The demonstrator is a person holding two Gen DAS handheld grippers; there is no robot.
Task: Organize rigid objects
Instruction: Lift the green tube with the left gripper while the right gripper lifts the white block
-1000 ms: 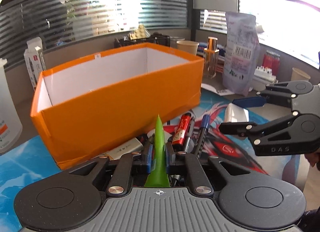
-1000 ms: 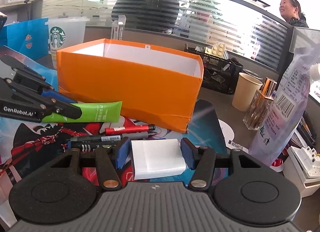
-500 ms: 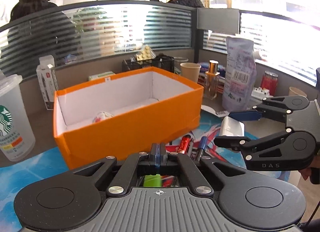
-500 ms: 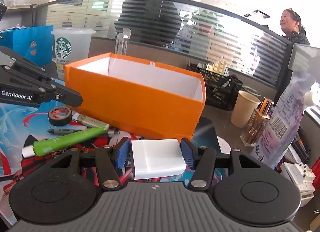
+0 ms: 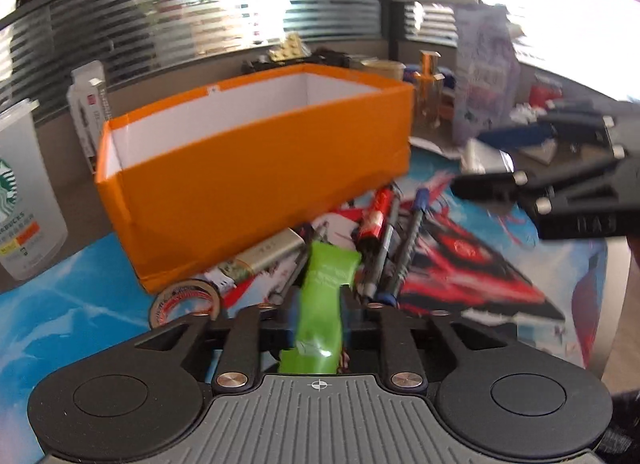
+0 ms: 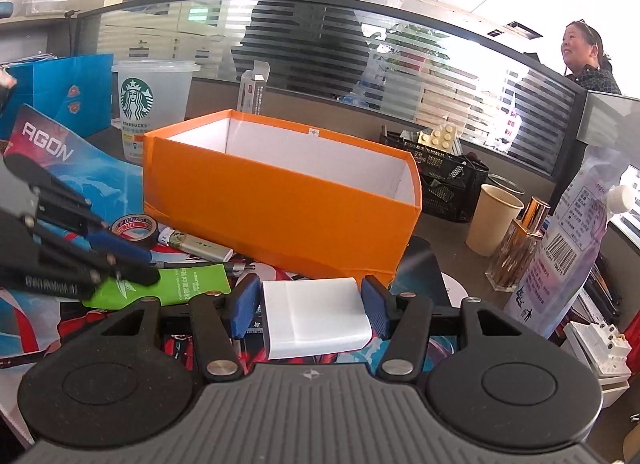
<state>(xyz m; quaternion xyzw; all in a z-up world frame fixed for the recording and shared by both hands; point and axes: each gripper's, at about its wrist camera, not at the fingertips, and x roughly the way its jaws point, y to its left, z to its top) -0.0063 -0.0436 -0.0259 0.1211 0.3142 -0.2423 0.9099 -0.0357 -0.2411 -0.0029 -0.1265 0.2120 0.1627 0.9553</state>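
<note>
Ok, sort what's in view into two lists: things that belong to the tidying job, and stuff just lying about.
Job:
orange box
green tube in the left gripper
white block between the right gripper fingers
tape roll
lighter
pens

Lying about:
Starbucks cup
paper cup
perfume bottle
black mesh basket

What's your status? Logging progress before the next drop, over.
Left tool shut on flat green plastic tube. Right tool holds white rectangular block. Open orange cardboard box just ahead; pens and tape roll cluttered at its base.
</note>
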